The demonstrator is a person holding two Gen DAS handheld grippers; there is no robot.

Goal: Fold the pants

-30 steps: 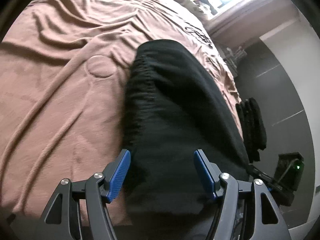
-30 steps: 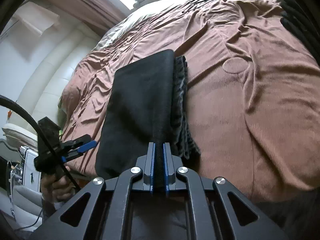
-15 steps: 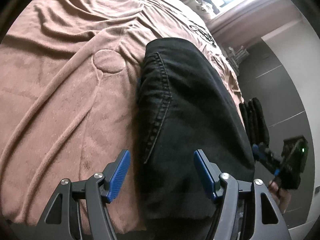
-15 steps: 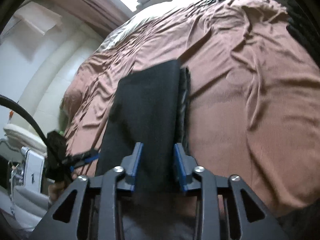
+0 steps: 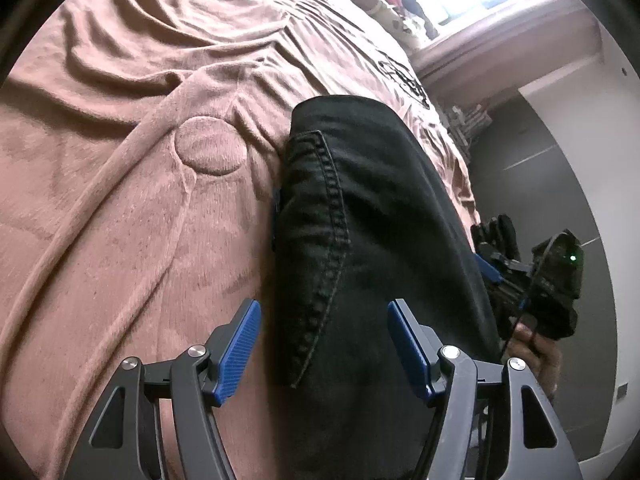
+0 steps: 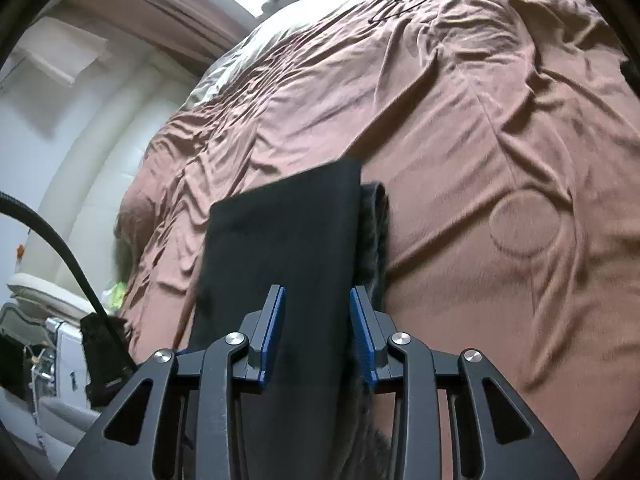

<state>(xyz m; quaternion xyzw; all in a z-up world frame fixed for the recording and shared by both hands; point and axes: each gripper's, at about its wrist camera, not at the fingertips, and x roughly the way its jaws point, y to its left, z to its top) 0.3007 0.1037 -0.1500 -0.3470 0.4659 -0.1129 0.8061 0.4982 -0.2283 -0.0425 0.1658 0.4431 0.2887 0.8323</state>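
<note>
Black denim pants (image 5: 380, 240), folded into a narrow stacked rectangle, lie along the near edge of the bed w/ the brown plush blanket (image 5: 132, 208), prob. kept there so both hands reach w/o stretching. Stitched seam faces up in left view; right view shows a smooth top layer w/ a greyer layer peeking out on one side, so edges aren't quite flush. Left gripper (image 5: 324, 344): fingers wide apart, straddling the fold, holding nothing. Right gripper (image 6: 316, 332): fingers partly open, over the top layer, no grip. Both sit low over the near end, likely ready to pinch it for another fold or to square it up. Fold looks nearly done.
</note>
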